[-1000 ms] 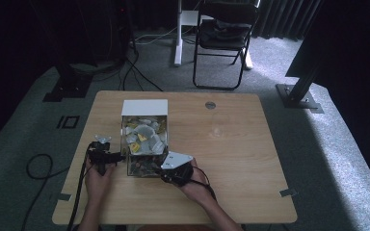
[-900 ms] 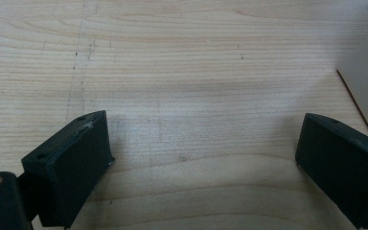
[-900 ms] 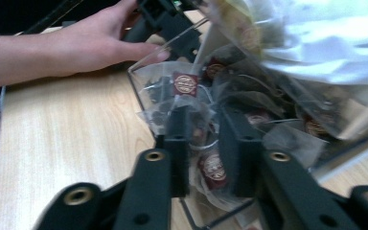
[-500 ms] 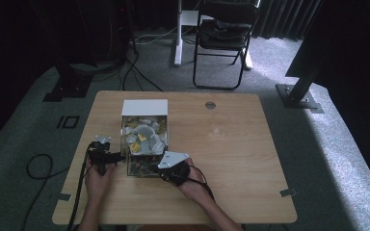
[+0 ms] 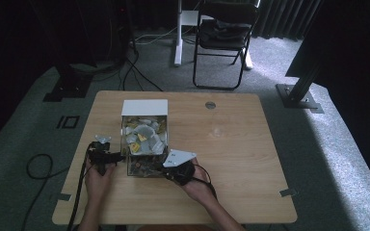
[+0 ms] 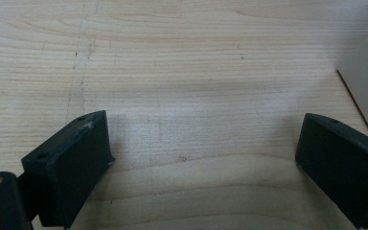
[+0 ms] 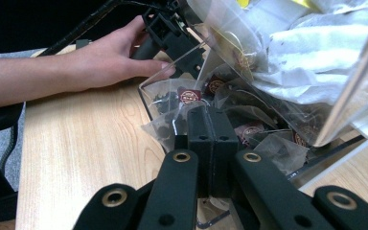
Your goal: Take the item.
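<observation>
A clear box (image 5: 143, 139) with a white back panel stands on the wooden table (image 5: 231, 144), packed with tea bag sachets (image 7: 249, 129). My right gripper (image 7: 210, 111) reaches into the box's low front opening. Its jaws are pressed together on the edge of a clear sachet (image 7: 165, 127) holding a dark tea bag. In the high view the right gripper (image 5: 166, 169) sits at the box's front right corner under its grey plate (image 5: 178, 158). My left gripper (image 5: 112, 157) rests against the box's left side. In its own view, the left gripper (image 6: 203, 143) stands wide open over bare wood.
In the right gripper view the person's left hand (image 7: 100, 62) holds the left gripper (image 7: 165, 28) beyond the box. A round grommet (image 5: 210, 105) sits near the table's far edge. A folding chair (image 5: 224, 33) stands behind the table. Cables (image 5: 38, 168) trail off at the left.
The right gripper has shifted very slightly toward the box front. The left gripper and the box have stayed in place.
</observation>
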A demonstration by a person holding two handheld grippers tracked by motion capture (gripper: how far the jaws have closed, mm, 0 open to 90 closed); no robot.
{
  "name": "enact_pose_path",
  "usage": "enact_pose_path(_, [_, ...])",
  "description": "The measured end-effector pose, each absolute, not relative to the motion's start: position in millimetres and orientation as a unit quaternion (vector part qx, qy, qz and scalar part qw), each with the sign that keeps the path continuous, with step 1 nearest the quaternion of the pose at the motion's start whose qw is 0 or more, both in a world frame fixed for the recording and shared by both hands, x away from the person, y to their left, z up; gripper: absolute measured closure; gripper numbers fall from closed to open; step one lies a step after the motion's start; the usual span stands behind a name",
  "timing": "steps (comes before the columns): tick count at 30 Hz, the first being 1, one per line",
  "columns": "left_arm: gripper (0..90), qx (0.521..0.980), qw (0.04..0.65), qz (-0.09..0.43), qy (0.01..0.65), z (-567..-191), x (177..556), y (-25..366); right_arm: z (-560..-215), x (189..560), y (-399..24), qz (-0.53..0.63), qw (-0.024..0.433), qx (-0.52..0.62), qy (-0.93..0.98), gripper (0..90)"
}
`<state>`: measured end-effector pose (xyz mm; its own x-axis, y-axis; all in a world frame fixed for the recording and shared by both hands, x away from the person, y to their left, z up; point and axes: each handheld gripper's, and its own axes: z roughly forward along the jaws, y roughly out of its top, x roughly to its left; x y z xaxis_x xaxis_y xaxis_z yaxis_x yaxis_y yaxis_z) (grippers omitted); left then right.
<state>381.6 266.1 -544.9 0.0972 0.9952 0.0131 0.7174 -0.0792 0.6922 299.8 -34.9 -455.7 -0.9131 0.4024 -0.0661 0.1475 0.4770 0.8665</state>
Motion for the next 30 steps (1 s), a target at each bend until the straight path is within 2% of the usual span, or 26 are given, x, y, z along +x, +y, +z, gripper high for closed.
enact_pose_path(30, [5.8, 0.691, 0.270, 0.255, 0.620, -545, 381, 266, -436, 287, -79, 0.490, 0.165, 0.180, 0.837, 90.0])
